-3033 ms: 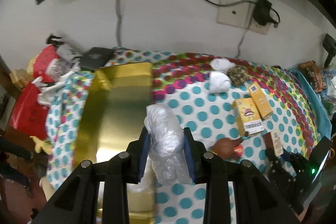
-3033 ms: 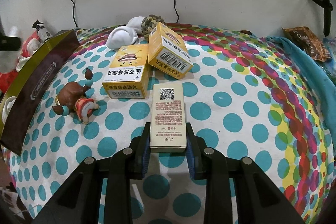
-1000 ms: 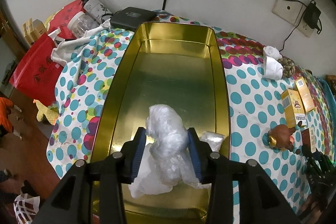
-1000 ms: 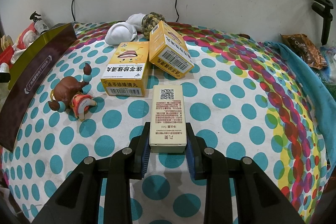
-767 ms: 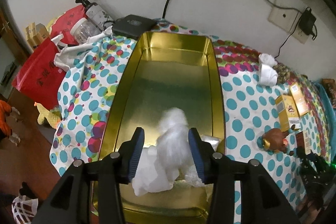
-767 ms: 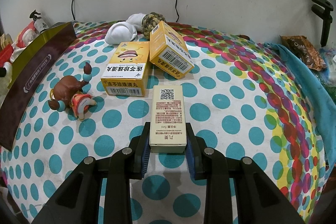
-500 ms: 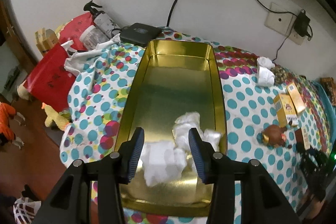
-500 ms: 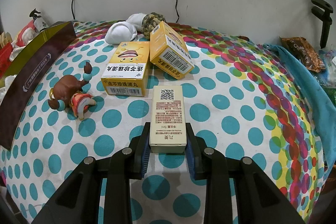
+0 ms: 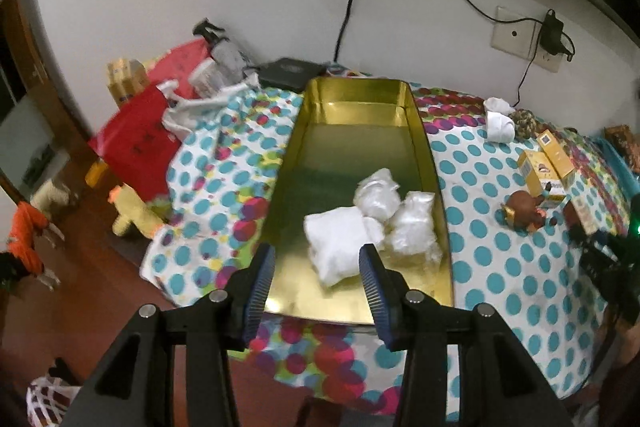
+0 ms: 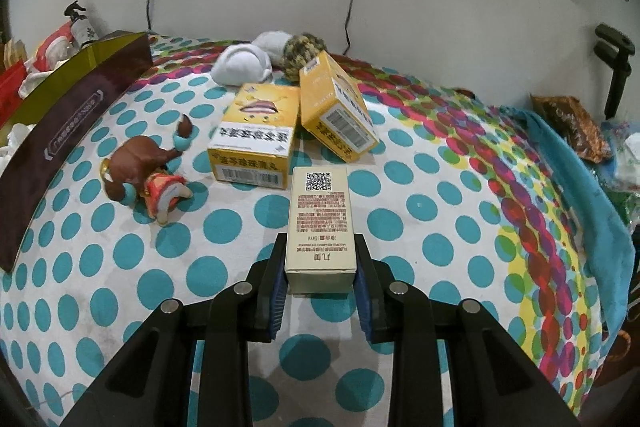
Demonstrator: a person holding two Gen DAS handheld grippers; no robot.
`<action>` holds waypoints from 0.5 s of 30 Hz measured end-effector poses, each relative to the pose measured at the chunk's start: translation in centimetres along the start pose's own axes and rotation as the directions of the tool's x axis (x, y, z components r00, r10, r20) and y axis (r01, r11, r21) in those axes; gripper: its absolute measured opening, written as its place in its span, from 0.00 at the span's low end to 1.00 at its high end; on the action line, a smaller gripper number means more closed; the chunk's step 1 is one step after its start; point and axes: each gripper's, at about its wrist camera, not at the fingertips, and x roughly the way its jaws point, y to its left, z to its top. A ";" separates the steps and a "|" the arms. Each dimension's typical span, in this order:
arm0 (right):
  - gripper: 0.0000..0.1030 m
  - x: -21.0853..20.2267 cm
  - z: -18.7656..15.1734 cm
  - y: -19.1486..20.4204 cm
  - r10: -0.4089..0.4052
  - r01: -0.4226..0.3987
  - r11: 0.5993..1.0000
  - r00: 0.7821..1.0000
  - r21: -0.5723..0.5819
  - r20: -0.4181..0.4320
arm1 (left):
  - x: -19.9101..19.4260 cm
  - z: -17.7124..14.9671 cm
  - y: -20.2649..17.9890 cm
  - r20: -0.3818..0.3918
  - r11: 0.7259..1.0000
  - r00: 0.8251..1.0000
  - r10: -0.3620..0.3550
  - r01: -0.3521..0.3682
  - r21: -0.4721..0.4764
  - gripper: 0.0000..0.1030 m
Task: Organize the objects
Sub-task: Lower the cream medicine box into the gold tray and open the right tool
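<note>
While crinkly bags (image 9: 372, 223) fill tin (image 9: 352, 95), boxy carton (image 10: 321, 223) clamped

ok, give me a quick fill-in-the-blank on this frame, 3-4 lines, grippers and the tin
1. The left gripper is ____ and holds nothing.
2. The white bags lie inside the ____ tin.
3. The right gripper is shut on a beige ____ with a QR code on top.
4. The toy lies between the tin and the two ____ boxes.

Missing words: open; gold; box; yellow
</note>
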 end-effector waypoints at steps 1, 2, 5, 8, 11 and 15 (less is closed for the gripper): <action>0.27 -0.2 -0.1 -0.1 -0.004 0.004 1.000 1.000 -0.010 0.011 | -0.3 -0.3 0.3 0.004 1.000 1.000 0.008 -0.008 0.001 0.44; 0.27 -0.4 -0.1 -0.2 -0.010 0.010 1.000 1.000 -0.023 0.017 | -0.4 -0.5 0.7 0.004 1.000 1.000 0.005 -0.005 -0.005 0.44; 0.27 -0.4 -0.2 -0.4 -0.004 0.004 0.999 1.000 -0.043 0.002 | -0.5 -1.3 2.1 -0.005 0.999 1.000 0.000 0.000 -0.035 0.44; 0.27 -1.0 0.2 -0.4 -0.005 0.005 0.998 1.000 -0.067 0.000 | -0.6 -2.2 3.6 0.004 0.997 1.000 0.012 -0.012 -0.070 0.44; 0.27 -2.4 1.2 0.0 0.013 -0.010 0.995 0.999 -0.104 0.029 | -0.4 -3.2 5.2 0.008 0.994 1.000 0.031 -0.030 -0.105 0.44; 0.27 -4.5 3.0 1.2 0.076 -0.066 0.989 0.995 -0.134 0.071 | -0.2 -4.2 6.9 0.003 0.990 0.999 0.040 -0.039 -0.132 0.44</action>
